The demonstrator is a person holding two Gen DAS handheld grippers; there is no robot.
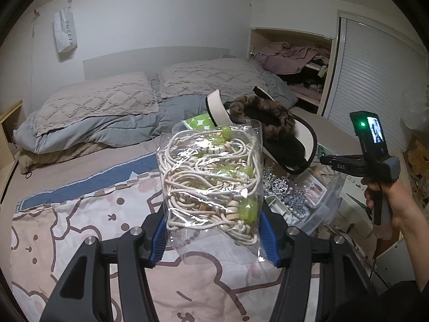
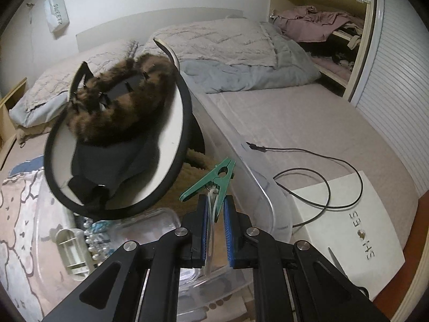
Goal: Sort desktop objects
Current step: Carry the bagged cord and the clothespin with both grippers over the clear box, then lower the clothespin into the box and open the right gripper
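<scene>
Pinching a green clothespin [image 2: 214,179], right tongs [image 2: 215,222] hover above clear bin [image 2: 268,187].

Dim, flat indoor light, glare on the clear plastic bag [image 1: 211,177], fisheye bending, dark vignetted corners, slight blur.

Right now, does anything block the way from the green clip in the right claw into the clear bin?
Partly: the furry slipper covers the left of the bin; under the green clip it looks open.
</scene>
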